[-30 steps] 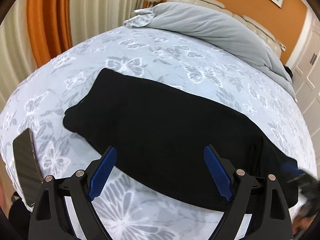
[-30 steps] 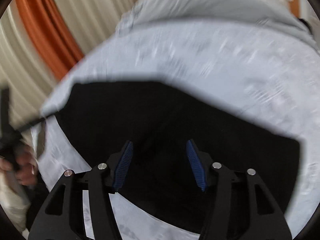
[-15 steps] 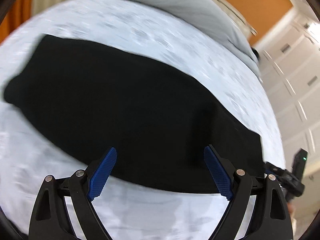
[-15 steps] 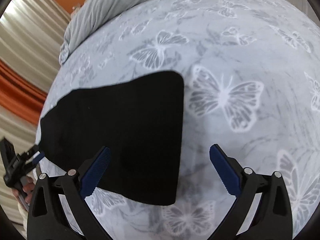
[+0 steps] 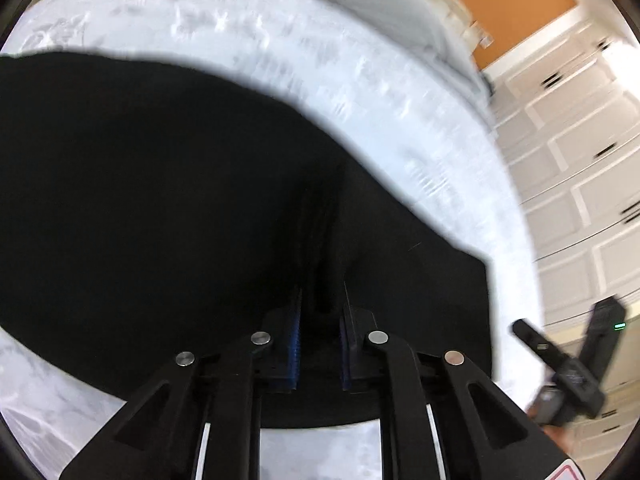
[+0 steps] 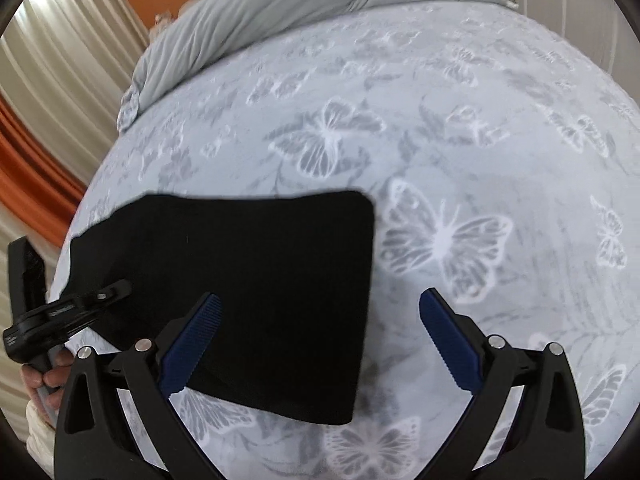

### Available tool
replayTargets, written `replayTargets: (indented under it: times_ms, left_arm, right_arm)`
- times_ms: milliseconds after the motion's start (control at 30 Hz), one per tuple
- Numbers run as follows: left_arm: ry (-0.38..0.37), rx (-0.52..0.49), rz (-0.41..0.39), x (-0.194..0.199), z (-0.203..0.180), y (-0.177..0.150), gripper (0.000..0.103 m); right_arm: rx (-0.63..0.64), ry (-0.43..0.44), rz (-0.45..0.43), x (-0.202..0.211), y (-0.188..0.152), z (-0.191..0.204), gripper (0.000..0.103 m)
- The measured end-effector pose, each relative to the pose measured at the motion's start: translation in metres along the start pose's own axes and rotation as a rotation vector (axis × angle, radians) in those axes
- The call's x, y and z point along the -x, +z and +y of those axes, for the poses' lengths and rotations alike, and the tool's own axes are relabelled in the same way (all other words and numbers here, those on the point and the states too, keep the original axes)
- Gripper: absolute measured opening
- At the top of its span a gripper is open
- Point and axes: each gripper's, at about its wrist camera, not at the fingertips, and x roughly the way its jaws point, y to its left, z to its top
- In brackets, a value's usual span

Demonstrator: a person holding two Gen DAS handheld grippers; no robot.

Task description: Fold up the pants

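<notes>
One big bed (image 6: pixel 500 128) fills both views, its pale butterfly-print cover spread wide, with a grey duvet (image 6: pixel 280 12) bunched at the far end. On it lie the black pants (image 6: pixel 256 288), flat across the near part of the cover, folded edge square toward the right gripper's side. Down at the near edge, the left gripper (image 5: pixel 320 296) is closing, its blue pads drawn nearly together over the dark cloth with a ridge of fabric rising between them; the picture is blurred, so a firm pinch is hard to confirm. The right gripper (image 6: pixel 320 344) stands wide apart, left pad over the pants, right pad over bare cover, the cloth's corner lying just between them, untouched.
</notes>
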Motion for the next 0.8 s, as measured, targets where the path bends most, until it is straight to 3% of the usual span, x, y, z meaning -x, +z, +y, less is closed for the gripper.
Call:
replayTargets:
  times_ms: [67, 100, 200, 233, 333, 400, 467, 533, 567, 600, 633, 733, 800]
  left_arm:
    - [0.019, -0.028, -0.070, 0.022, -0.001, 0.004, 0.012]
    - [0.065, -0.048, -0.085, 0.026, 0.003, 0.005, 0.012]
    - [0.196, -0.026, 0.026, -0.002, 0.029, -0.006, 0.014]
    - [0.202, -0.024, 0.043, -0.006, 0.034, -0.009, 0.015]
    - [0.186, -0.059, -0.015, 0.012, 0.028, -0.008, 0.023]
    - [0.191, -0.060, -0.094, 0.034, 0.026, -0.007, 0.059]
    - [0.227, -0.043, -0.197, 0.060, 0.032, -0.005, 0.066]
    - [0.279, -0.035, -0.238, 0.074, 0.043, 0.001, 0.066]
    - [0.304, -0.030, -0.254, 0.081, 0.049, 0.004, 0.066]
    - [0.332, -0.012, -0.270, 0.088, 0.057, 0.006, 0.067]
    - [0.352, 0.019, -0.286, 0.096, 0.068, 0.009, 0.068]
    - [0.377, 0.144, -0.314, 0.125, 0.110, 0.011, 0.078]
    - [0.362, 0.329, -0.329, 0.146, 0.160, 0.013, 0.079]
  right_arm:
    - [0.006, 0.010, -0.025, 0.007, 0.003, 0.001, 0.098]
    - [0.012, 0.005, -0.025, 0.007, 0.003, 0.001, 0.098]
    - [0.002, -0.004, 0.027, -0.006, 0.001, -0.001, 0.098]
    - [-0.007, 0.007, 0.067, -0.015, -0.001, -0.002, 0.098]
    - [-0.026, 0.073, 0.148, -0.035, -0.012, 0.003, 0.098]
    - [-0.023, 0.104, 0.193, -0.048, -0.020, 0.008, 0.098]
    - [-0.021, 0.098, 0.231, -0.063, -0.028, 0.011, 0.098]
    - [-0.003, 0.077, 0.202, -0.069, -0.034, 0.015, 0.097]
    - [0.025, 0.066, 0.177, -0.069, -0.036, 0.019, 0.093]
    - [0.067, 0.081, 0.169, -0.069, -0.037, 0.027, 0.067]
    - [0.077, 0.098, 0.164, -0.067, -0.037, 0.033, 0.047]
    - [0.126, 0.057, 0.140, -0.060, -0.038, 0.047, 0.039]
    - [0.127, 0.045, 0.142, -0.061, -0.039, 0.048, 0.040]
